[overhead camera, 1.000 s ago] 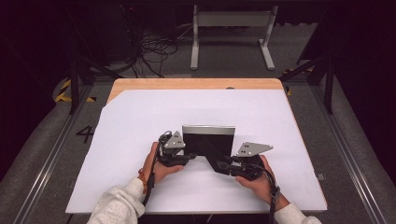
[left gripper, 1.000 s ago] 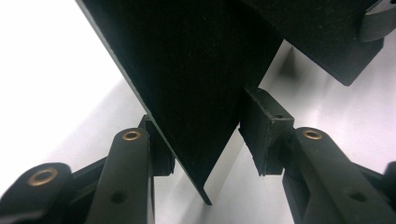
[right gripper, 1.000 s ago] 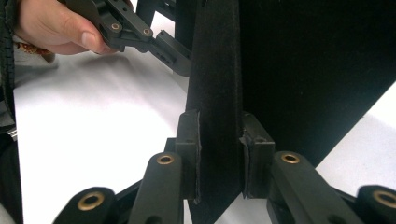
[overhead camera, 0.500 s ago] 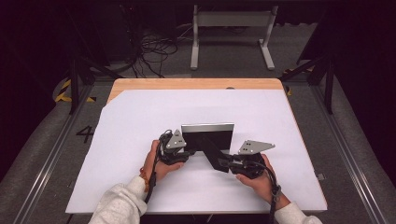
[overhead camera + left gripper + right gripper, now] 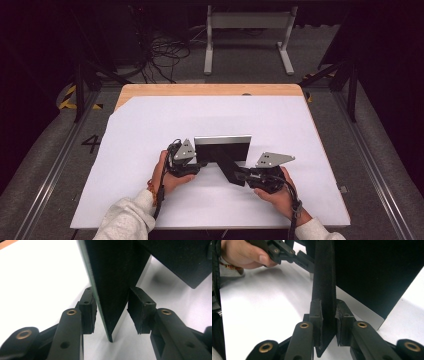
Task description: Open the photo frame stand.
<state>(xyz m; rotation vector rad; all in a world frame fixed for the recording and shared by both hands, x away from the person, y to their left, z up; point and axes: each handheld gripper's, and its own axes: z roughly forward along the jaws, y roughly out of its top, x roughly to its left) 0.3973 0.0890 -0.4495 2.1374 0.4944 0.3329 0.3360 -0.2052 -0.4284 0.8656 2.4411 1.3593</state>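
The left tongs (image 5: pixel 201 164) are pinching the lower side edge of the picture frame (image 5: pixel 222 148); in the left gripper view the dark board is sitting between both pads (image 5: pixel 88 312), which seem to be touching it. The right tongs (image 5: pixel 241 175) have just been closing, and they are now gripping the prop leg (image 5: pixel 229 167) of the frame, with the thin strip pressed between their jaws. The frame is standing nearly upright just beyond both tongs, between them, with its back toward the person. It is resting on the white sheet (image 5: pixel 150 125) that is covering the bench (image 5: pixel 210 90).

The risk, I think, is coming from the two grips working against each other. If the right tongs are pulling the leg too far out, the hinge may be straining. If the left tongs are loosening, the frame may be tipping away from them onto its face. The leg is also thin, so it may be slipping out sideways.
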